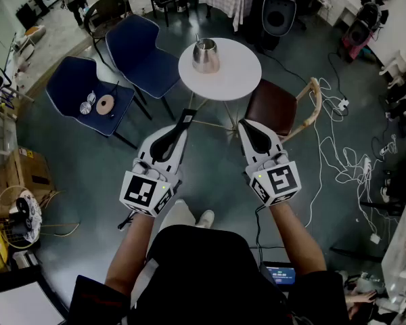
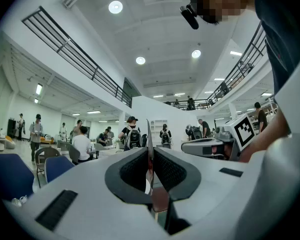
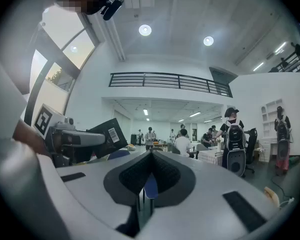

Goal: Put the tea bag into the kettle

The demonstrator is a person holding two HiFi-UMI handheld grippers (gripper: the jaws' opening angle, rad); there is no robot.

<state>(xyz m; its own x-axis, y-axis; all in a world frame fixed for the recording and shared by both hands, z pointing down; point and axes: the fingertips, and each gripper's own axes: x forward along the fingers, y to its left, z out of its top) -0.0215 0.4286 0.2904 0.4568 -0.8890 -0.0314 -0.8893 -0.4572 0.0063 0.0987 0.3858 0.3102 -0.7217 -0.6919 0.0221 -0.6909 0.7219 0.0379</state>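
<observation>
Grey polished flooring is spreading beneath a round white table [image 1: 240,80], where a squat shiny metal kettle [image 1: 206,55] is standing, well apart from both grippers. The left gripper [image 1: 178,133] is pinching a thin, flat, dark tea bag [image 1: 187,118] edge-on between closed jaws; the right gripper [image 1: 245,128] is keeping its jaws together on nothing. Judging by shape, the tea bag is likely handling light, limp and crushable, so pinching one edge is suiting it.

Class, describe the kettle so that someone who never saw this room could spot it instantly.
Find the round white table between a blue chair and a brown chair. The kettle stands on its left part, a shiny metal pot and the only thing on that table.
</observation>
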